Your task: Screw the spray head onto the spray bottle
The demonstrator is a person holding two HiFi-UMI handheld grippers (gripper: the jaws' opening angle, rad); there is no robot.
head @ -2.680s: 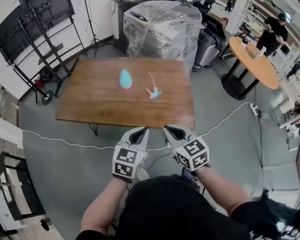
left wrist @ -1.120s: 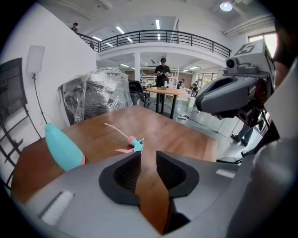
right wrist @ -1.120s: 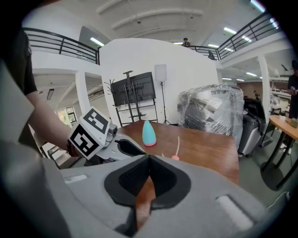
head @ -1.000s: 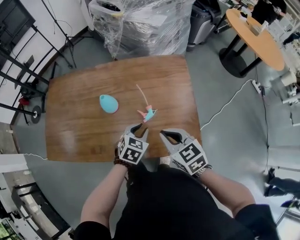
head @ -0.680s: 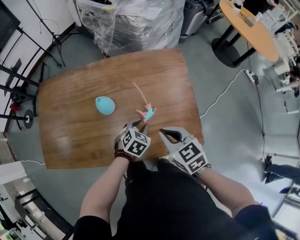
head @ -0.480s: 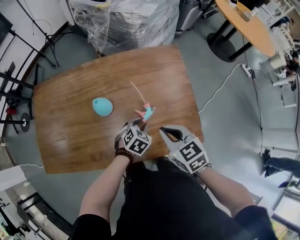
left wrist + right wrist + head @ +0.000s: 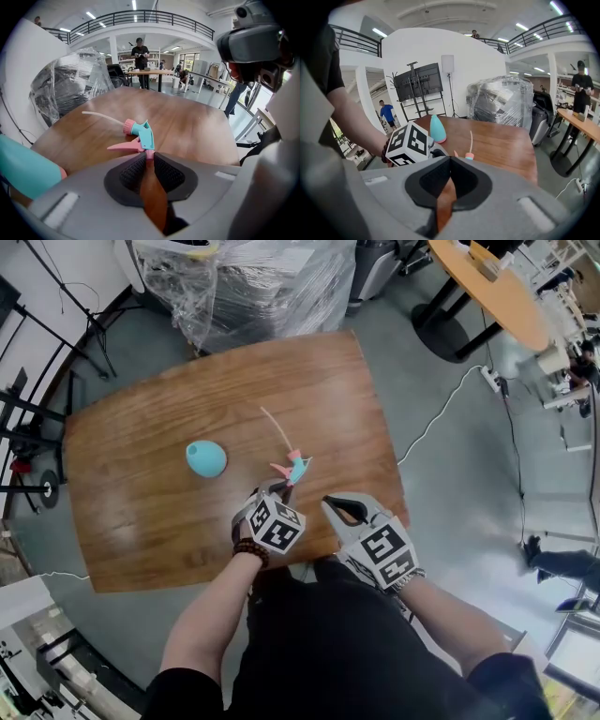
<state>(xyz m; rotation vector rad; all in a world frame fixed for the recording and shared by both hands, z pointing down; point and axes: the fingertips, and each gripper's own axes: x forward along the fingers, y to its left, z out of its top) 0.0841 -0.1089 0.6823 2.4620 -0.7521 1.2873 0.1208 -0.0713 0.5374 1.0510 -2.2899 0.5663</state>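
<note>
**Left claw on spray head; bottle lying apart**

The teal-and-pink plastic trigger spray head with a pale dip tube (image 7: 293,468) lies on the brown wooden worktop (image 7: 169,521), between its middle and its near edge. The teal teardrop-shaped plastic spray bottle (image 7: 205,457) lies well apart from it, toward the left edge.

The head view does not resolve the contact. The left gripper view shows the left claw (image 7: 149,157), jaws just closed further, pinched narrow on the spray head's pink end. The right gripper view shows the right claw (image 7: 449,161) fully closed and empty, beside the left claw's marker cube (image 7: 408,144).
</note>
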